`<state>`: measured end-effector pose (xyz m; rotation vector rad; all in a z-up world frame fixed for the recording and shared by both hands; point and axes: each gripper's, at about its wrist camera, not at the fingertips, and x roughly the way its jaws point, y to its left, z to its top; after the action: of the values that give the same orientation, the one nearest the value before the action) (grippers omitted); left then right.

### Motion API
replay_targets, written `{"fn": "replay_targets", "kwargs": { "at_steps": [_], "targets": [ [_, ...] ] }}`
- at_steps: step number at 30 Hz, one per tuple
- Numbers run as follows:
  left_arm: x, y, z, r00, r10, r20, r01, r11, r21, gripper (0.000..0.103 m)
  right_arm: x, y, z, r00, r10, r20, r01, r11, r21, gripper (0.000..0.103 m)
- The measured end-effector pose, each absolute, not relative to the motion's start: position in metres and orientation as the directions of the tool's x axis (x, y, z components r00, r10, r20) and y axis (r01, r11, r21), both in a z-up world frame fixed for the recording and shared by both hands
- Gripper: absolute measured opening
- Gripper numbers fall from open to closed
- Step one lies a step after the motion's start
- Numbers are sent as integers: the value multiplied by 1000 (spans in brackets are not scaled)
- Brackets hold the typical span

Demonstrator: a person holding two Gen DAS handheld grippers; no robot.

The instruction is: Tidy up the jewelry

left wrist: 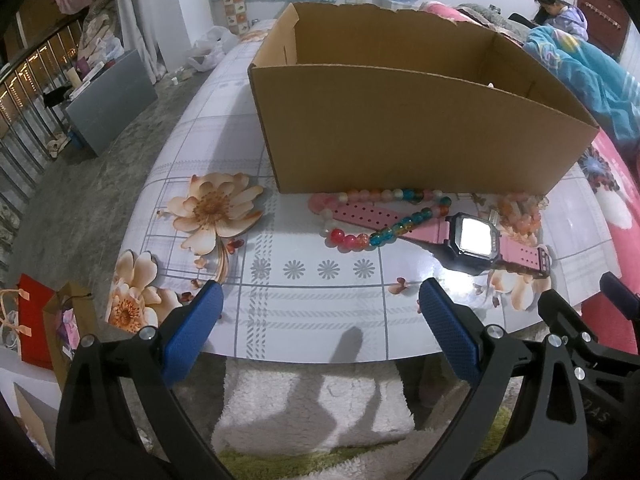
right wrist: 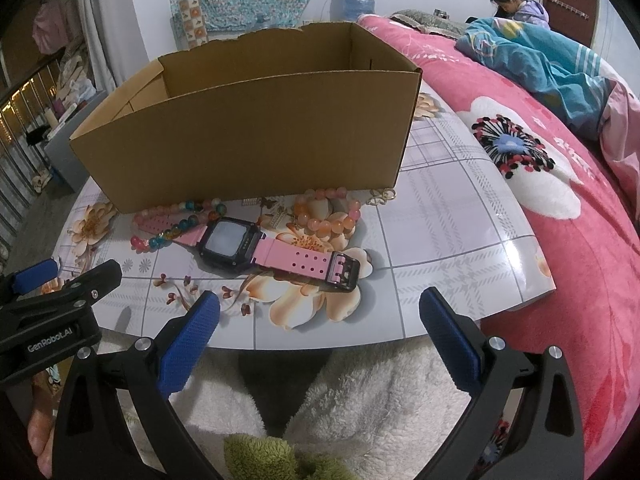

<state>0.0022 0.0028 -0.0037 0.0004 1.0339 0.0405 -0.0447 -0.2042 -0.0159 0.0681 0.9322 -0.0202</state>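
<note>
An open cardboard box [left wrist: 400,136] stands on the flowered table; it also shows in the right wrist view [right wrist: 248,140]. In front of it lie a pink-strapped watch with a black face [left wrist: 474,240] [right wrist: 232,244], a multicoloured bead bracelet [left wrist: 380,232] [right wrist: 176,224], a peach bead bracelet [left wrist: 520,212] [right wrist: 328,216], and small gold pieces [right wrist: 382,196]. My left gripper [left wrist: 320,304] is open and empty over the table's near edge. My right gripper [right wrist: 320,312] is open and empty, just short of the watch buckle [right wrist: 344,272].
A pink flowered bed [right wrist: 560,200] with a blue blanket [right wrist: 540,64] borders the table on the right. A person [right wrist: 516,4] sits at the far back. White fleece [right wrist: 360,400] lies below the table edge. Bags [left wrist: 44,320] stand on the floor at left.
</note>
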Motion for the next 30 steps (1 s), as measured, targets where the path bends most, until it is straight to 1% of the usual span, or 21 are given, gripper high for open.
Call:
{"fn": "replay_targets", "kwargs": {
  "at_steps": [16,21,27,28,30],
  "targets": [
    [10,1,-14,487,70,-870,-49,997,53,95,-41,-206,-20,589,10,-808,42,998,43,98],
    [14,0,-18,479,82,-874,-53,997,64,95,-39,-205,-21,594,-3,-804,24,1000,15,98],
    [16,5,-19,488,112,-866,-64,994,93,95,-36,-207,-14,628,-40,-777,3,999,-49,98],
    [17,8,-19,493,111,-863,-64,994,91,95,-37,-209,-13,638,-20,-770,-20,999,-42,98],
    [19,13,-20,497,97,-862,-57,995,79,95,-39,-216,-8,664,68,-745,-92,996,9,98]
  ]
}}
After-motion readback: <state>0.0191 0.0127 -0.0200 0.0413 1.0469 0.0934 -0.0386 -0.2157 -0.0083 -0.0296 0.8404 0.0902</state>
